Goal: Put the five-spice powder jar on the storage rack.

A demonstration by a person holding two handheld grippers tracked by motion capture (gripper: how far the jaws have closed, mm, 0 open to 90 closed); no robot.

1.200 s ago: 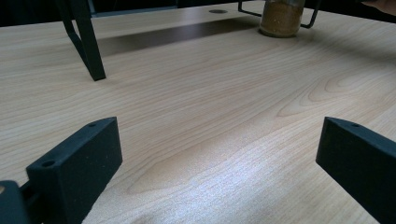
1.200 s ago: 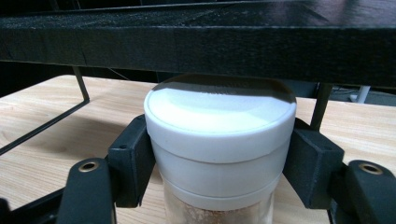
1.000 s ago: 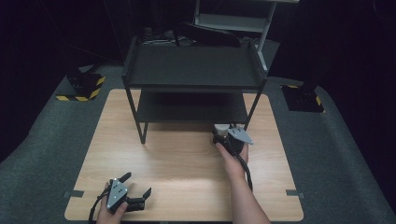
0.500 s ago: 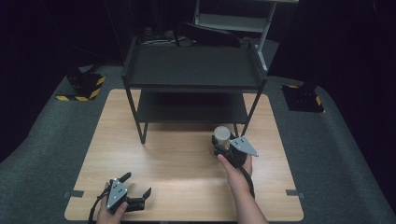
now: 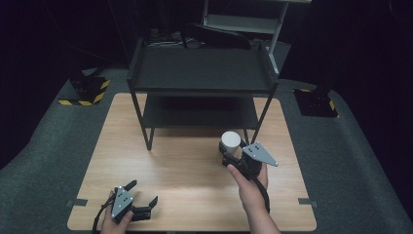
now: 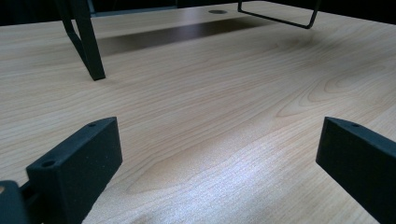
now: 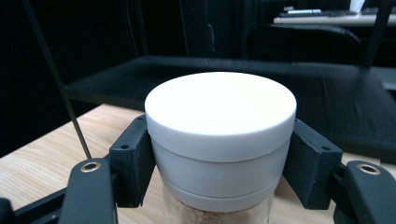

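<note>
A jar with a white lid point(image 7: 220, 121) and brownish contents behind clear glass sits between the two black jaws of my right gripper point(image 7: 219, 161), which is shut on it just under the lid. From the high view the jar point(image 5: 230, 142) is held above the wooden table point(image 5: 185, 165), in front of the right front leg of the black two-tier shelf point(image 5: 202, 73). My left gripper point(image 5: 139, 199) rests low at the table's front left corner, open, with bare wood between its jaws. In the left gripper view its fingers point(image 6: 77, 161) stand wide apart.
The black shelf's lower tier point(image 5: 199, 114) and legs stand on the far half of the table. Yellow-black striped blocks point(image 5: 90, 90) and a stand base point(image 5: 316, 102) lie on the grey floor beside the table. A chair point(image 5: 219, 36) is behind the shelf.
My right gripper has lifted the jar and drawn it back from the shelf toward the person, and it has turned. The left gripper has stayed in place.
</note>
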